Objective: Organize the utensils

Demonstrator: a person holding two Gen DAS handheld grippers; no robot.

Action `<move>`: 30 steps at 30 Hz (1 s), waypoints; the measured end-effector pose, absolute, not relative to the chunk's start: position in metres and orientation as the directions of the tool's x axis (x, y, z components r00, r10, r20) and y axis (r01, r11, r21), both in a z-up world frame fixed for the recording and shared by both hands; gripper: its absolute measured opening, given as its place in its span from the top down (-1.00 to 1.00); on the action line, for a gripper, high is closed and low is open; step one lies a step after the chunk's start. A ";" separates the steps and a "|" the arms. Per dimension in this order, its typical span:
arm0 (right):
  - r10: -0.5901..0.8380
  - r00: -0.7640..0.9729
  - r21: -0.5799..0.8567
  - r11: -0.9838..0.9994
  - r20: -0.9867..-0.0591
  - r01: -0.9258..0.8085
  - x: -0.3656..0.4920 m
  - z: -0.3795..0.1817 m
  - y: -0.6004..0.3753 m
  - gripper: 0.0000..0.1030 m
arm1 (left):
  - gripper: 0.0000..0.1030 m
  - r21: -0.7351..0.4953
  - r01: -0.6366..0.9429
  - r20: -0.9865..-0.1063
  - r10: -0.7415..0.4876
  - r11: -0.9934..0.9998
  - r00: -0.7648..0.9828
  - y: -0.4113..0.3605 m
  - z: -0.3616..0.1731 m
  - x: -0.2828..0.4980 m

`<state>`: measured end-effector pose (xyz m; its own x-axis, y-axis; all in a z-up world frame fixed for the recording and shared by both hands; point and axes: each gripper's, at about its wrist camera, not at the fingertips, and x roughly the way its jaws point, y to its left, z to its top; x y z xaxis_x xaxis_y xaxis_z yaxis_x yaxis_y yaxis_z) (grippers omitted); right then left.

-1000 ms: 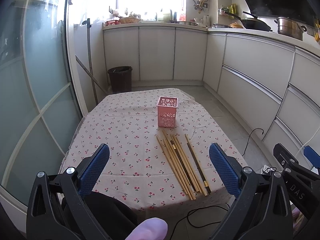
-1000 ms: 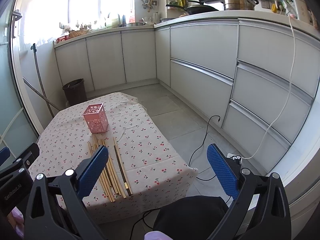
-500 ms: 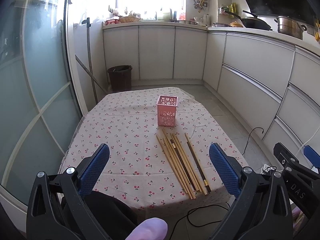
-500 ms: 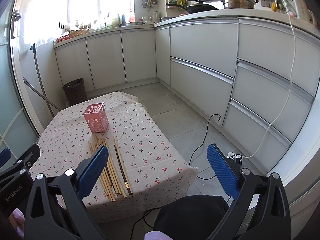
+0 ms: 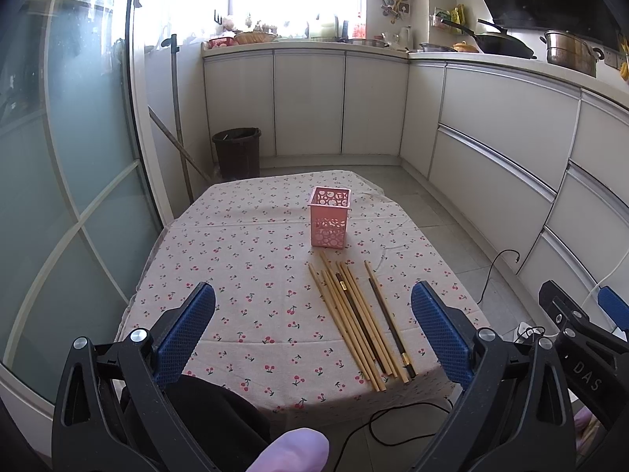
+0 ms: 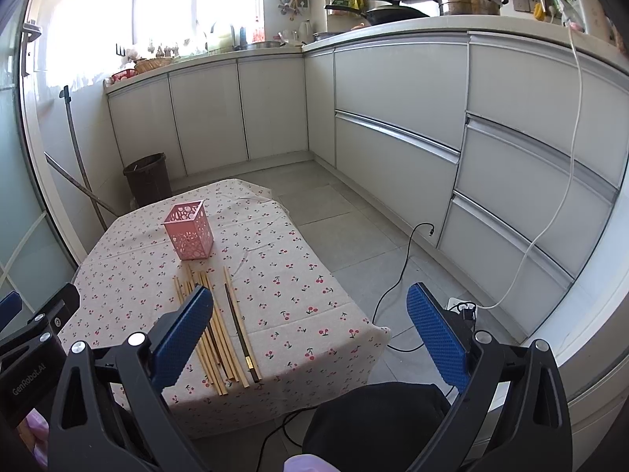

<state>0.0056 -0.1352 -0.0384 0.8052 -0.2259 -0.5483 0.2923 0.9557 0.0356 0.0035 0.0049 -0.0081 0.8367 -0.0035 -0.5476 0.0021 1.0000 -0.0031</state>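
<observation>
Several chopsticks [image 5: 359,322], light and dark, lie loose in a close row at lower centre of the left view, on the tabletop [image 5: 243,275] near its front edge; pink holder [image 5: 329,217] just beyond them, empty as far as visible. Left hand-held gripper [image 5: 312,332] and right hand-held gripper [image 6: 310,332]: both wide open, holding nothing. Risks: thin round sticks may roll off the edge when nudged; light holder may tip under an angled insertion.

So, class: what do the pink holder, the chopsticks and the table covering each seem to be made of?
Pink holder: probably moulded plastic, matte, with circles punched through the walls. Chopsticks: most look like pale bamboo or wood; two are dark, perhaps lacquered, with gold bands. Table covering: thin printed fabric with cherries, creased and draping over the edge.
</observation>
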 end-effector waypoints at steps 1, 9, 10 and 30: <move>-0.225 0.805 0.036 0.956 -0.548 0.292 0.006 -0.038 -0.135 -0.87 | -0.86 -0.002 0.003 -0.549 -0.003 1.000 0.836 0.005 -0.008 0.003; -0.223 0.803 0.034 0.957 -0.553 0.289 0.006 -0.038 -0.134 -0.87 | -0.86 0.005 0.001 -0.556 0.002 1.000 0.831 0.004 -0.009 0.005; -0.223 0.803 0.033 0.957 -0.552 0.289 0.007 -0.038 -0.135 -0.87 | -0.86 0.005 0.001 -0.556 0.002 1.000 0.831 0.004 -0.009 0.005; -0.220 0.795 0.035 0.956 -0.565 0.290 0.008 -0.039 -0.137 -0.87 | -0.86 0.009 -0.005 -0.572 0.009 1.000 0.820 0.006 -0.012 0.009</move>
<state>0.0081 -0.1373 -0.0389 0.7950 -0.2204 -0.5652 0.2900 0.9564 0.0350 0.0088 0.0058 -0.0117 0.8200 0.0091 -0.5722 -0.0051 1.0000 0.0085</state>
